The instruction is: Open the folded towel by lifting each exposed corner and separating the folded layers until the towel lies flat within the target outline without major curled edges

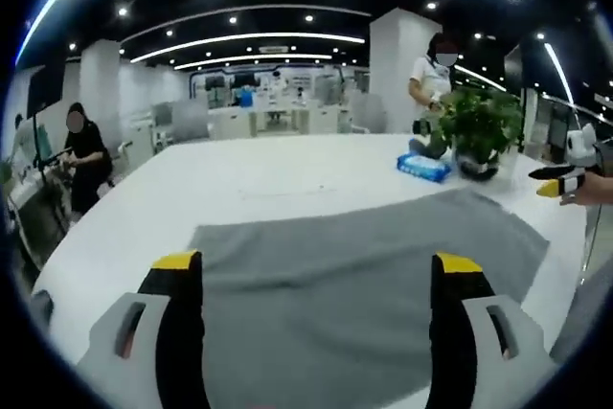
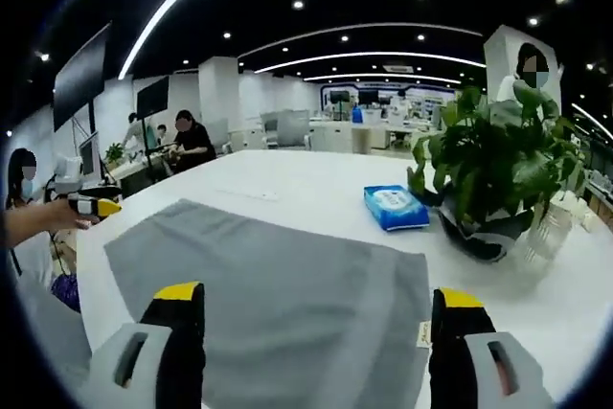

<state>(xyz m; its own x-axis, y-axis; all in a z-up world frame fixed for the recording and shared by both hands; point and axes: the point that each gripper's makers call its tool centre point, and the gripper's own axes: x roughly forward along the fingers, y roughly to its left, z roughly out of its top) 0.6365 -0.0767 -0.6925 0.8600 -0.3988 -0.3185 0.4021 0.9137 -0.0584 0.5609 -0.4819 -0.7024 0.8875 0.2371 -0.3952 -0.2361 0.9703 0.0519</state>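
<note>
Left gripper view: one grey towel (image 1: 364,265) on one white counter (image 1: 268,174); one plant (image 1: 479,126), one blue packet (image 1: 423,168) upper right. Both grippers' fingers (image 1: 177,265) (image 2: 182,296) spread, empty.

Grey towel (image 1: 364,265), white table (image 1: 278,174), yellow-tipped tongs (image 1: 316,265)

Left gripper (image 1: 316,270) jaws apart above grey towel (image 1: 364,265), spread flat on white table (image 1: 239,179); potted plant (image 1: 479,131) at two o'clock.
</note>
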